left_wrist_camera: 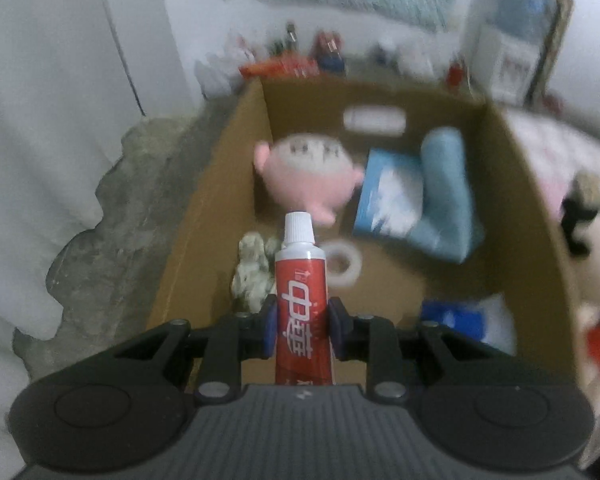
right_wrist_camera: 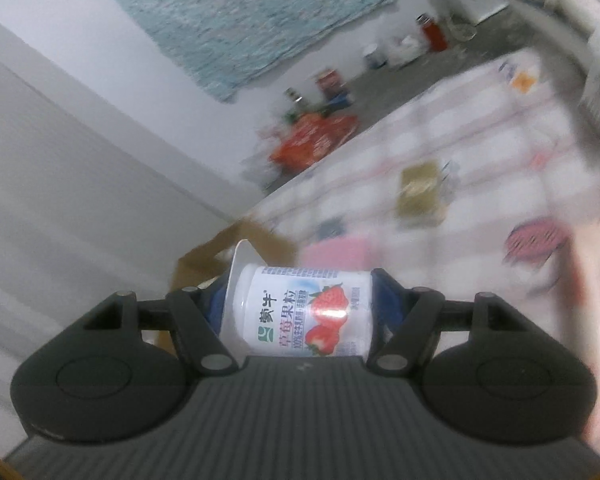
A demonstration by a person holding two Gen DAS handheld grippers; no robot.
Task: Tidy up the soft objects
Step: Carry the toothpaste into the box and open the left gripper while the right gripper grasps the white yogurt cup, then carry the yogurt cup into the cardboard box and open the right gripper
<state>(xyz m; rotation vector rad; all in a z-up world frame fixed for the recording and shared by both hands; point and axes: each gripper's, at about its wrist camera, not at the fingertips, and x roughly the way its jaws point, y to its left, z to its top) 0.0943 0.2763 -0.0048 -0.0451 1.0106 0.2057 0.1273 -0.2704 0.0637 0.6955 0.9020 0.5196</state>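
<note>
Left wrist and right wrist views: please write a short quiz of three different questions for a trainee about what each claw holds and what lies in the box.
1. True or false: the left claw grips a red toothpaste tube.
2. What does the right claw hold? A) strawberry yogurt cup B) tape roll C) blue towel
3. Fill in: the plush toy inside the cardboard box is coloured ____.

Key: 1 true; 2 A; 3 pink.
</note>
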